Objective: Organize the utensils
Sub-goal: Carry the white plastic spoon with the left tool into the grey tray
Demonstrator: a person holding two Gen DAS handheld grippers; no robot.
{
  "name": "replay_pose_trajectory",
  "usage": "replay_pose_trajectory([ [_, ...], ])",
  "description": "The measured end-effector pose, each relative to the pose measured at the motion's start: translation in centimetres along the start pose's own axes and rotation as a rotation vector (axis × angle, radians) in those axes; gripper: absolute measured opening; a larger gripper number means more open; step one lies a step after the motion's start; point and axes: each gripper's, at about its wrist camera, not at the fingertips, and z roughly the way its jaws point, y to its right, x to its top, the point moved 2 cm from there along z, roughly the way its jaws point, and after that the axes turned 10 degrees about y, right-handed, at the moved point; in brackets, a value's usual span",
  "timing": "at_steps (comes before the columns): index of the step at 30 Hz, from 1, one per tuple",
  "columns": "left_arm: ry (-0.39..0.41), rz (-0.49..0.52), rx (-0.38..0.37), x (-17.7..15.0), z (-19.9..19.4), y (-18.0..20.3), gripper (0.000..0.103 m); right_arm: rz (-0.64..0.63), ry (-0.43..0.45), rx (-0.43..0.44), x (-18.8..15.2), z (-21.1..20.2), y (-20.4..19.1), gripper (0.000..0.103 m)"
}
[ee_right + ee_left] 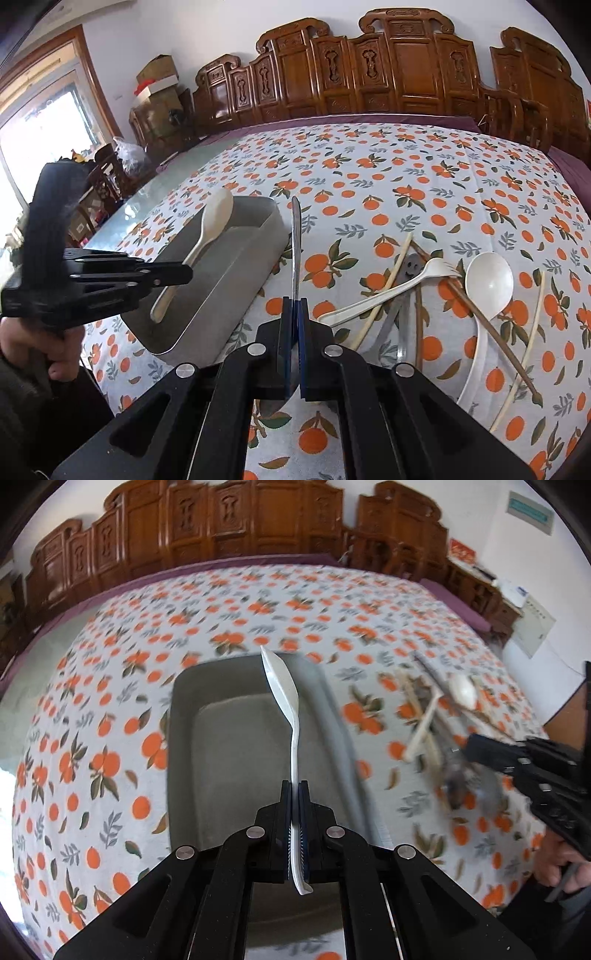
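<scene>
Carrying a white spoon (282, 686) pinched by its handle in the left tongs (294, 794), bowl forward over the grey tray (184, 746); right tongs (295, 310) pressed on a thin metal utensil (295, 236) just beside the tray. Better to lower flat and lengthwise, then loosen. Pile (443, 291) waits right of the right tongs

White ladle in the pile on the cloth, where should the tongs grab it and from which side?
Judging by its pose, grip the white ladle low on its handle, near the end closest to the camera, coming from above and closing across the handle. The handle is thin and curved and lies free on the tablecloth there. Higher up a brown chopstick crosses it, and the bowl is too wide and rounded.
</scene>
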Motion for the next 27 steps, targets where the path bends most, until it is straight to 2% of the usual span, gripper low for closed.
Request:
replay_pose_trajectory([
  [9, -0.048, -0.044, 0.037, -0.7, 1.9, -2.2, 0.003, -0.002, -0.007, 0.012, -0.1, 0.4, -0.6, 0.004],
  [18, 0.004, -0.057, 0.02, 0.3, 0.1, -2.5, 0.003, 0.012, -0.012, 0.002, -0.4, 0.1, -1.5, 0.004],
  [27, 0.1, -0.074, 0.007, 1.8, -3.5, -4.4, 0.003, 0.025, 0.018, 0.062, 2.4, 0.4, -5.5, 0.004],
])
